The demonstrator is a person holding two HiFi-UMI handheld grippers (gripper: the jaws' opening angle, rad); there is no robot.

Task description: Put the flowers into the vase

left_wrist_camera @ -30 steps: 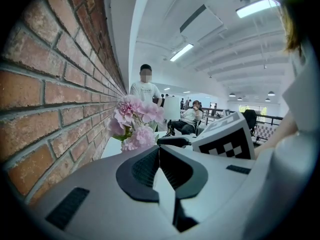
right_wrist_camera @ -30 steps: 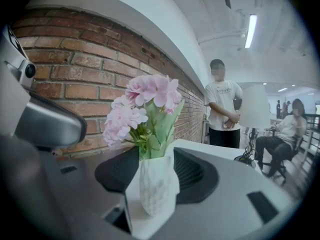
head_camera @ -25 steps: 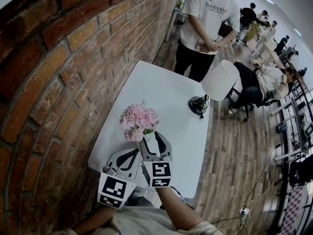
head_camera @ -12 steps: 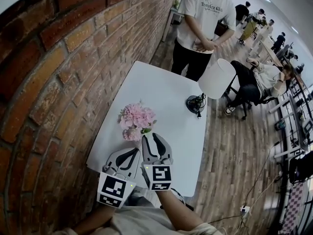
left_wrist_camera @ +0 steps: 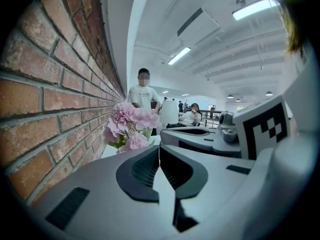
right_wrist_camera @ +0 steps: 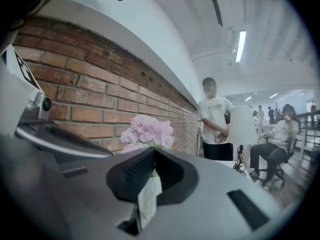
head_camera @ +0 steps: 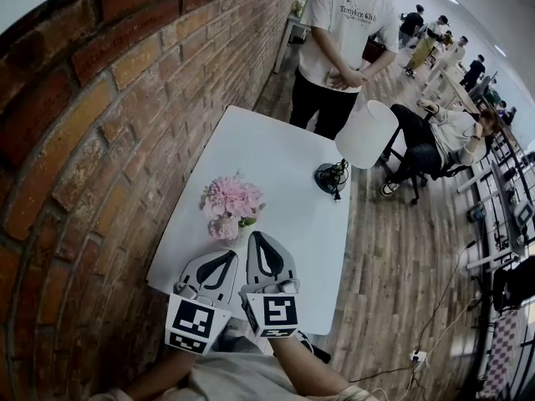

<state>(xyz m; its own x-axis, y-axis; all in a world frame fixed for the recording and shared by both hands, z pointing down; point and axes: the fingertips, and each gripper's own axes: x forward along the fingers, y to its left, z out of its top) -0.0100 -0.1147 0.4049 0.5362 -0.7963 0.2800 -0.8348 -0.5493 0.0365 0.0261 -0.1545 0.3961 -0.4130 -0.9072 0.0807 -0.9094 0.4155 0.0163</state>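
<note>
Flowers (head_camera: 227,205), a pink cluster with green leaves, stand upright near the left edge of a white table (head_camera: 267,153), on the side that runs along a brick wall (head_camera: 125,124), closer to the near end than the far one. The vase beneath them cannot be made out behind the right gripper (head_camera: 259,239). That gripper hangs over the table's near edge just in front of the blooms, jaws pressed together with nothing between them. The left gripper (head_camera: 230,257) sits beside it, nearer the wall, jaws likewise pressed together and empty. Neither tool touches the flowers, which rise just beyond both sets of tips in the two gripper views. A lamp (head_camera: 361,136) with a white shade stands at the table's right edge toward the far end. A standing person (head_camera: 343,32) in a white T-shirt waits beyond the far edge, hands clasped, and a seated person (head_camera: 443,140) rests on a chair off the right side.
</note>
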